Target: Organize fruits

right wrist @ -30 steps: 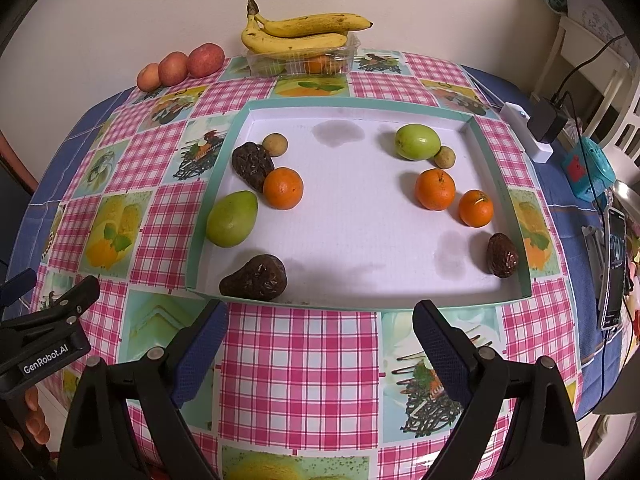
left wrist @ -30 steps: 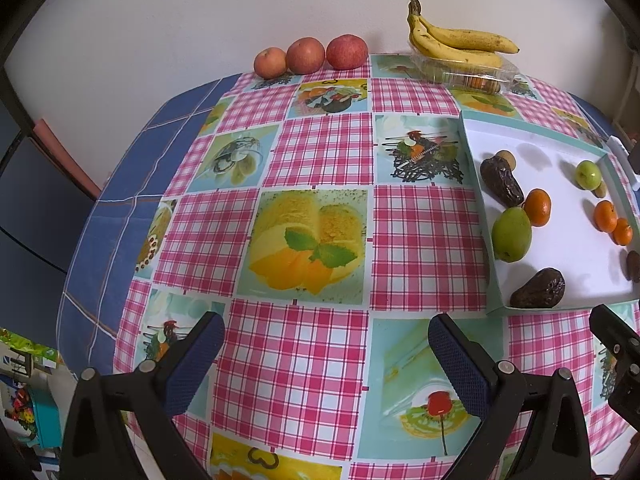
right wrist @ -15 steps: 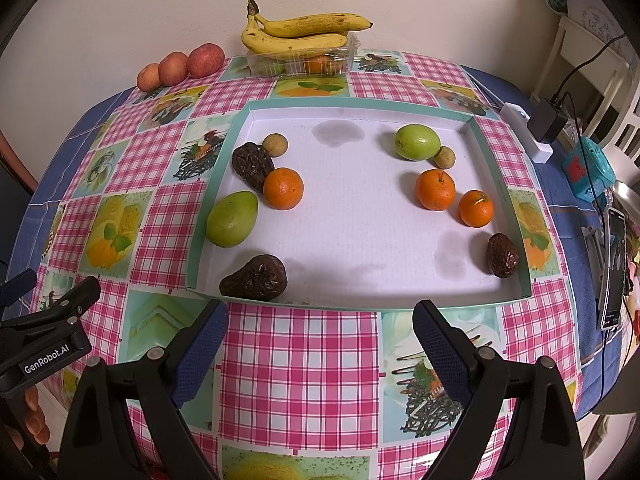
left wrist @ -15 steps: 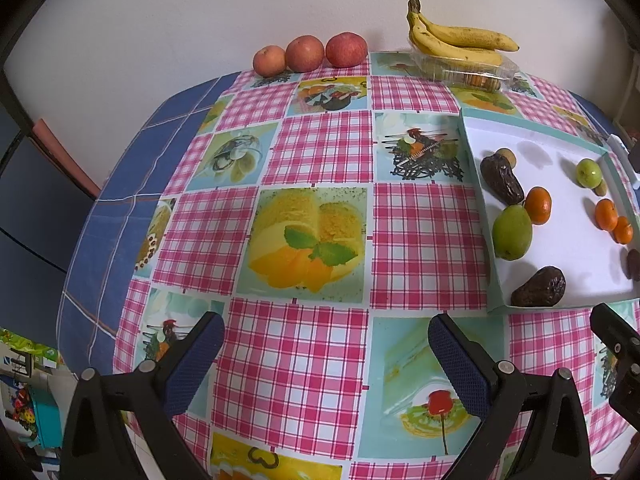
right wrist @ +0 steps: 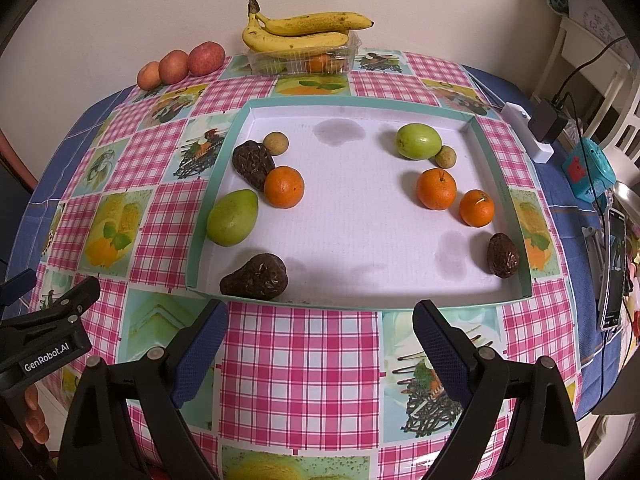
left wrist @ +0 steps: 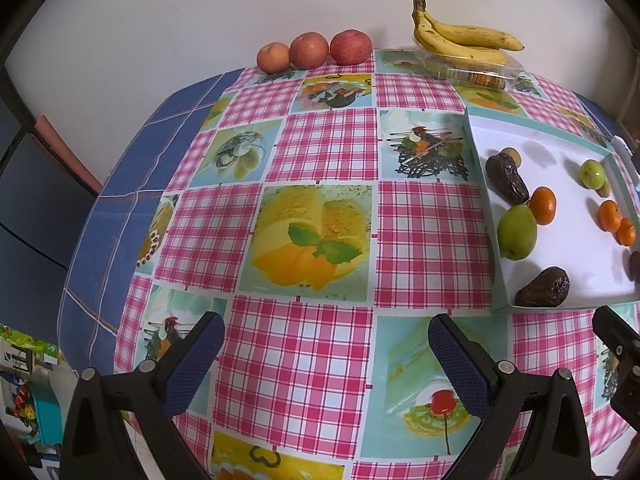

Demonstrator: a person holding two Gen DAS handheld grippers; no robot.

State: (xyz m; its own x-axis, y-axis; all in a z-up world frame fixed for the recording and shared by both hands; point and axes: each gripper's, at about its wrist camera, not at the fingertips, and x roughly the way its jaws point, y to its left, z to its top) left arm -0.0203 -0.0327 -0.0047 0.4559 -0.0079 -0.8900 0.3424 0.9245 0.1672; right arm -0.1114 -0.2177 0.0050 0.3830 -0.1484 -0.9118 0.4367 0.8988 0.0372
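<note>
A white tray (right wrist: 360, 256) with a teal rim holds scattered fruit: a green pear (right wrist: 232, 218), dark avocados (right wrist: 256, 276) (right wrist: 253, 163) (right wrist: 502, 255), oranges (right wrist: 284, 186) (right wrist: 436, 189) (right wrist: 476, 208), a green apple (right wrist: 418, 142) and small brown fruits (right wrist: 276, 142). My right gripper (right wrist: 320, 336) is open and empty just in front of the tray's near edge. My left gripper (left wrist: 326, 354) is open and empty over the checked tablecloth, left of the tray (left wrist: 576, 292).
Three red apples (left wrist: 312, 52) and bananas (left wrist: 460, 38) on a clear plastic box (right wrist: 304, 60) stand at the table's far edge by the wall. A white adapter (right wrist: 528, 130), cables and a phone (right wrist: 612, 272) lie at the right of the table.
Both grippers have barely moved; the left view has shifted very slightly. Nothing was taken hold of or let go.
</note>
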